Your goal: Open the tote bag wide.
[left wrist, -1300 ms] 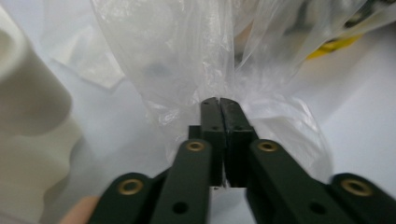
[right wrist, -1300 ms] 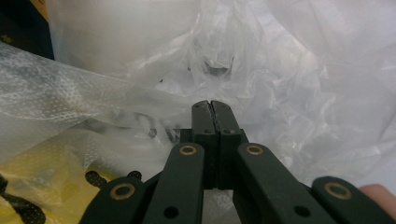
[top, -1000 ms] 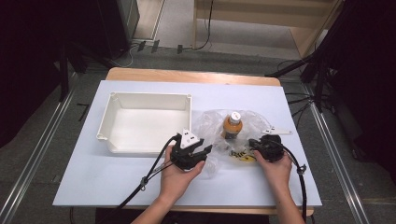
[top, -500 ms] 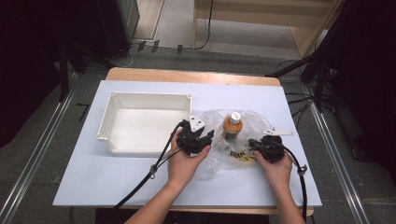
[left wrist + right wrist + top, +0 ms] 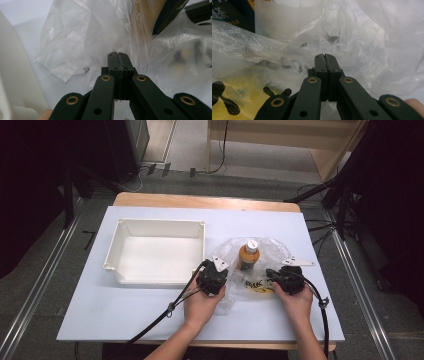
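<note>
The bag is lying crumpled on the white table, a clear, thin plastic sack with glossy creases and milky folds, printed with a yellow patch and black letters near its lower edge. Inside it a bottle is standing upright, orange in the body with a white cap. The left gripper is sitting at the bag's left edge; its jaws have just been closing and are now meeting pad to pad, and in the left gripper view a thin fold of the film seems to be caught in the seam between them, with loose plastic billowing just beyond and to both sides of the tips. The right gripper is resting at the bag's right edge, its jaws also pressed fully together; in the right gripper view wrinkled film is crowding right against the tips, the yellow print lying low to their left, though whether plastic is pinched there I cannot tell. A white tray is standing just beyond the left gripper.
</note>
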### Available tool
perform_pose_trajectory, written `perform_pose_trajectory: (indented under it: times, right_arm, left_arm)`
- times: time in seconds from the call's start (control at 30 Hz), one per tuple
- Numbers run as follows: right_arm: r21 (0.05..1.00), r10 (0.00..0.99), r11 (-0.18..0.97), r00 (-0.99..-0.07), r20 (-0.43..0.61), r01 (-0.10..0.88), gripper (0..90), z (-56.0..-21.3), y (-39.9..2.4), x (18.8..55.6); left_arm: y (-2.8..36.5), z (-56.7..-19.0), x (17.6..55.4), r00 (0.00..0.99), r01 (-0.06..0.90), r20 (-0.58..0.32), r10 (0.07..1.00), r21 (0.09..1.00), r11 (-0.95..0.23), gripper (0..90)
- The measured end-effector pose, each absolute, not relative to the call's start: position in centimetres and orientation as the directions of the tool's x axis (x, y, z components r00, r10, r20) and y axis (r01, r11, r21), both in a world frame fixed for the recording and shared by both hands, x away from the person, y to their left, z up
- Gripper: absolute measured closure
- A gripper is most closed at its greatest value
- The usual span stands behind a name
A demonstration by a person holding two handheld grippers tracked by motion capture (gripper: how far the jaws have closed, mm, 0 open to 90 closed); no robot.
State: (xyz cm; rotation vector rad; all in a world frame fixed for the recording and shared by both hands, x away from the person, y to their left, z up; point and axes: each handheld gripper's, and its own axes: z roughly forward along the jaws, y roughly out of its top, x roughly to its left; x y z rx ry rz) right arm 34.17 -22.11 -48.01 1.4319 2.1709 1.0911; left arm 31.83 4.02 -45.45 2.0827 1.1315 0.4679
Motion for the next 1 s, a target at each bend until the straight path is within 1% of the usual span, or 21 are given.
perform_pose_trajectory:
  times: [0.17,0.27,0.4,0.5,0.57,0.6,0.63,0.67,0.7,0.73,0.77,0.8,0.83,0.9,0.93,0.97,1.0]
  right_arm:
    - [0.743,0.884,0.206,-0.446,0.137,0.636,90.0,-47.9,-22.1,34.1]
    - [0.744,0.884,0.209,-0.449,0.134,0.634,90.0,-47.9,-22.1,34.0]
    - [0.747,0.881,0.213,-0.453,0.132,0.63,90.0,-47.9,-22.2,34.0]
    - [0.762,0.875,0.211,-0.466,0.132,0.612,90.0,-47.6,-22.4,34.0]
    - [0.766,0.872,0.209,-0.47,0.135,0.608,88.7,-47.5,-22.5,33.9]
    - [0.772,0.861,0.216,-0.49,0.139,0.598,83.2,-47.3,-22.7,33.8]
    - [0.772,0.861,0.216,-0.49,0.139,0.598,83.2,-47.3,-22.7,33.8]
    - [0.776,0.854,0.225,-0.503,0.134,0.589,80.9,-47.1,-22.8,33.7]
    - [0.786,0.844,0.237,-0.521,0.124,0.571,75.1,-46.3,-23.0,33.4]
    - [0.793,0.837,0.236,-0.532,0.127,0.562,72.5,-45.7,-23.2,33.3]
    - [0.793,0.837,0.236,-0.532,0.127,0.562,72.5,-45.7,-23.2,33.3]
    - [0.8,0.828,0.237,-0.545,0.13,0.551,70.0,-45.1,-23.5,33.3]
    - [0.808,0.809,0.244,-0.572,0.136,0.537,65.2,-43.7,-23.9,33.3]
    - [0.816,0.804,0.246,-0.58,0.13,0.524,64.7,-43.0,-24.0,33.2]
    - [0.822,0.796,0.253,-0.593,0.123,0.51,62.9,-42.4,-24.2,33.2]
    - [0.835,0.777,0.256,-0.618,0.121,0.486,59.8,-41.2,-24.5,33.2]
    - [0.835,0.777,0.256,-0.618,0.121,0.486,59.8,-41.2,-24.5,33.2]
  left_arm:
    - [4.0,-46.1,31.5,0.567,0.575,-0.027,0.823,0.729,-0.372,90.0]
    - [4.2,-46.6,31.6,0.569,0.59,-0.032,0.821,0.712,-0.381,90.0]
    - [4.3,-46.6,31.7,0.578,0.586,-0.041,0.815,0.716,-0.38,90.0]
    - [4.7,-46.1,31.2,0.612,0.545,-0.046,0.789,0.747,-0.38,90.0]
    - [5.0,-45.9,31.0,0.624,0.537,-0.059,0.779,0.756,-0.374,90.0]
    - [5.2,-45.6,30.9,0.636,0.533,-0.074,0.769,0.763,-0.367,87.5]
    - [5.6,-45.3,30.7,0.647,0.527,-0.087,0.758,0.769,-0.362,87.5]
    - [5.9,-44.9,30.5,0.654,0.519,-0.1,0.75,0.78,-0.349,82.8]
    - [6.3,-44.5,30.3,0.662,0.51,-0.113,0.74,0.793,-0.335,76.4]
    - [6.7,-44.1,30.1,0.665,0.502,-0.116,0.737,0.801,-0.327,74.5]
    - [7.2,-43.7,30.0,0.671,0.494,-0.127,0.73,0.811,-0.313,74.5]
    - [7.6,-43.3,29.9,0.673,0.487,-0.132,0.728,0.82,-0.302,71.7]
    - [8.1,-43.0,29.7,0.675,0.48,-0.135,0.725,0.827,-0.292,67.6]
    - [9.1,-42.4,29.5,0.684,0.468,-0.152,0.713,0.841,-0.27,67.4]
    - [9.5,-42.2,29.4,0.683,0.463,-0.155,0.713,0.848,-0.26,66.2]
    - [10.0,-42.0,29.2,0.678,0.457,-0.153,0.718,0.854,-0.249,62.3]
    - [10.5,-41.9,29.2,0.677,0.452,-0.154,0.72,0.859,-0.24,62.3]
